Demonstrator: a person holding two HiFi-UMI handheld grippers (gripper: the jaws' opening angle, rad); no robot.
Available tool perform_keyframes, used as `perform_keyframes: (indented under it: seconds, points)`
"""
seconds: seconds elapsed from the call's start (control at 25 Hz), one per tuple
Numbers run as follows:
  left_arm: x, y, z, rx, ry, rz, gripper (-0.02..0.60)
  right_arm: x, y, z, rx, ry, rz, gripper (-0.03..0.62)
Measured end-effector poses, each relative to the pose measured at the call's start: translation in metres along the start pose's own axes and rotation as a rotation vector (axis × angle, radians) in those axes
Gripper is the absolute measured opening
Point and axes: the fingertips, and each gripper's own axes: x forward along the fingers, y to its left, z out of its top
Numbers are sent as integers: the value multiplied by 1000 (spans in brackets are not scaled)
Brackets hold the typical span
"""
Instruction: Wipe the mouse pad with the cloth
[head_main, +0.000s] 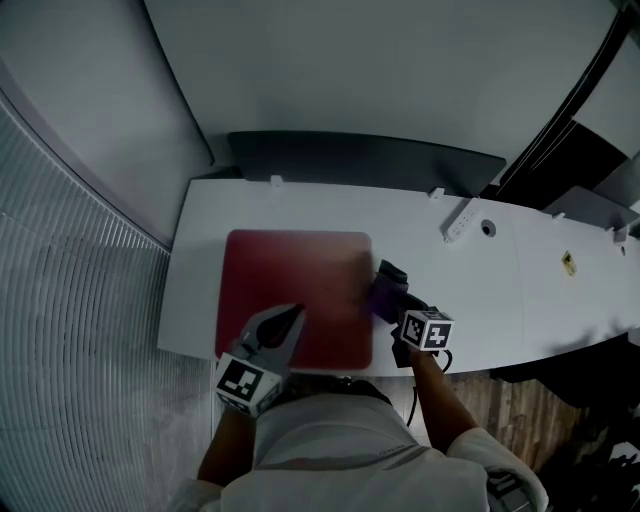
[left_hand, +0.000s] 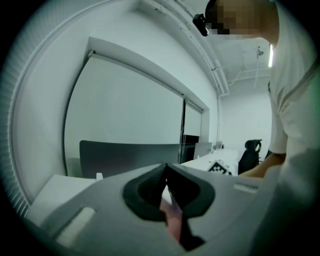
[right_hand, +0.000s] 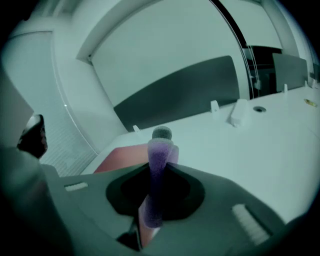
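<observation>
A dark red mouse pad (head_main: 290, 280) lies on the white desk (head_main: 520, 300). My left gripper (head_main: 296, 314) hovers over the pad's near half with its jaws shut and nothing held; in the left gripper view its tips (left_hand: 166, 170) meet, and a sliver of the pad shows below them. My right gripper (head_main: 388, 296) is at the pad's right edge, shut on a purple cloth (head_main: 381, 297). In the right gripper view the cloth (right_hand: 158, 160) stands up between the jaws of the right gripper (right_hand: 158, 172), with the pad (right_hand: 120, 156) ahead on the left.
A small dark object (head_main: 392, 272) lies just beyond the cloth. A white power strip (head_main: 459, 220) and a round cable hole (head_main: 488, 228) sit at the desk's far side, below a dark partition panel (head_main: 360, 160). A ribbed wall (head_main: 70, 330) runs along the left.
</observation>
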Motion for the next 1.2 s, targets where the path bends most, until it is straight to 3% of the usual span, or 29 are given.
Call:
perform_keyframes:
  seconds: [0.24, 0.48, 0.68, 0.88, 1.08, 1.2]
  points:
    - [-29, 30, 7, -2, -18, 62, 3, 0, 94, 43, -106, -161, 180, 48]
    - [-87, 83, 8, -24, -37, 165, 2, 27, 210, 57, -181, -153, 376, 48]
    - [-147, 122, 16, -64, -35, 288, 3, 64, 299, 27, -211, -30, 507, 48]
    - [-202, 160, -2, -114, -22, 381, 2, 108, 385, -35, -225, 152, 630, 48]
    - [-240, 185, -25, -147, 2, 423, 2, 152, 441, -101, -172, 315, 670, 48]
    - [-260, 194, -21, -169, 8, 438, 3, 167, 456, -124, -145, 365, 633, 48]
